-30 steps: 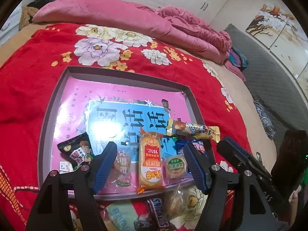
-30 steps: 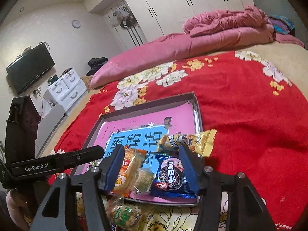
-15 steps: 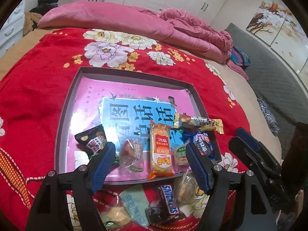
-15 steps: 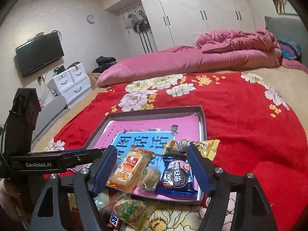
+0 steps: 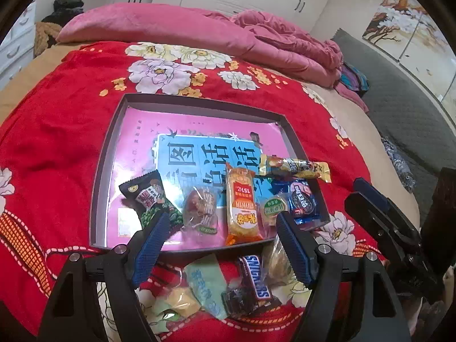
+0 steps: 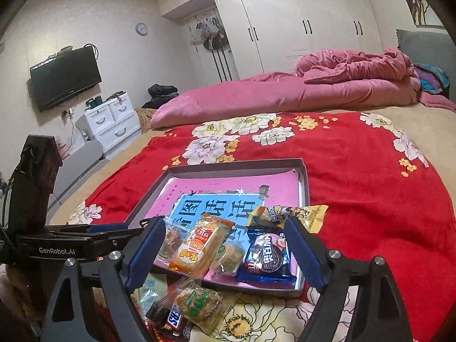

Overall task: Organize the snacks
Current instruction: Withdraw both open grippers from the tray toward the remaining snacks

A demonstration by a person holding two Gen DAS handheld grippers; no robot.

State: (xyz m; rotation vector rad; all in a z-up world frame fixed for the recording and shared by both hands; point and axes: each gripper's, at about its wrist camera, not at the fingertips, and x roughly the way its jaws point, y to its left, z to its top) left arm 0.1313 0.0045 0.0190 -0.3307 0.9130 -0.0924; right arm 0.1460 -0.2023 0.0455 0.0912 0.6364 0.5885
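The left gripper (image 5: 219, 245) hangs over the near rim of the tray (image 5: 199, 101) with its jaws wide apart and nothing between the pads; the jaws have just been opening. The right gripper (image 6: 225, 249) sits at the tray's near right corner, jaws likewise spread and empty, and has just been opening further.

Inside the tray, along its near edge, the snacks lie in a row: a black packet (image 5: 149, 198) at the left, then a clear-wrapped red sweet (image 5: 199, 208), an orange cake packet (image 5: 242, 208), a small round green-labelled cake (image 5: 273, 208), and a blue cookie packet (image 5: 302, 202) in the near right corner. A yellow bar (image 5: 295, 166) rests across the tray's right rim.

Outside the tray, just in front of its near edge on the red floral blanket (image 5: 57, 131), lie a Snickers bar (image 5: 255, 276), a pale green sachet (image 5: 206, 285), a yellow sweet (image 5: 182, 302) and a clear-wrapped pastry (image 6: 199, 302).
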